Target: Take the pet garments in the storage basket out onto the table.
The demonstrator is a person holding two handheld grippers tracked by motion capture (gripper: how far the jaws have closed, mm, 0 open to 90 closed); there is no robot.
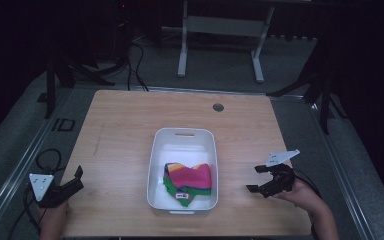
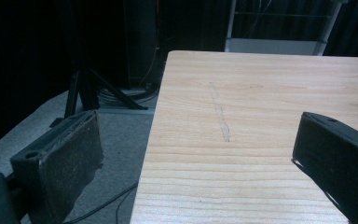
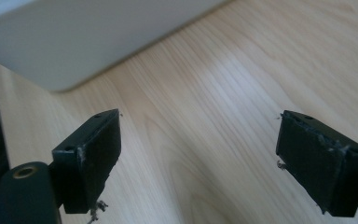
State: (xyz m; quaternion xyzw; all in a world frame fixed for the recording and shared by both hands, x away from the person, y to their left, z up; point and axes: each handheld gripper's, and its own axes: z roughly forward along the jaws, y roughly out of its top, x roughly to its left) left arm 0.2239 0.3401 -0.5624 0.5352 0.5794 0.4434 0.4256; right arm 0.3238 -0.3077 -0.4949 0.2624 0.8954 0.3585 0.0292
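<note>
A white plastic bin (image 1: 155,155) stands in the middle of the wooden table (image 1: 120,125). Inside it lies a folded, many-coloured cloth (image 1: 190,181) of pink, green, yellow and blue. My right gripper (image 1: 255,179) hovers to the right of the bin, open, jaws pointing at its side with nothing between them. In the right gripper view the bin's white wall (image 3: 74,42) rises just ahead of my open right gripper (image 3: 198,154). My left gripper (image 1: 78,179) rests at the table's front left corner, open and empty. In the left gripper view my left gripper (image 2: 196,149) straddles the table's left edge.
A round cable hole (image 1: 218,107) sits near the table's far edge. Beyond the table stand a white frame (image 1: 220,30) and dark tripod legs (image 1: 80,70). A tripod (image 2: 86,88) and cables stand on the grey floor left of the table.
</note>
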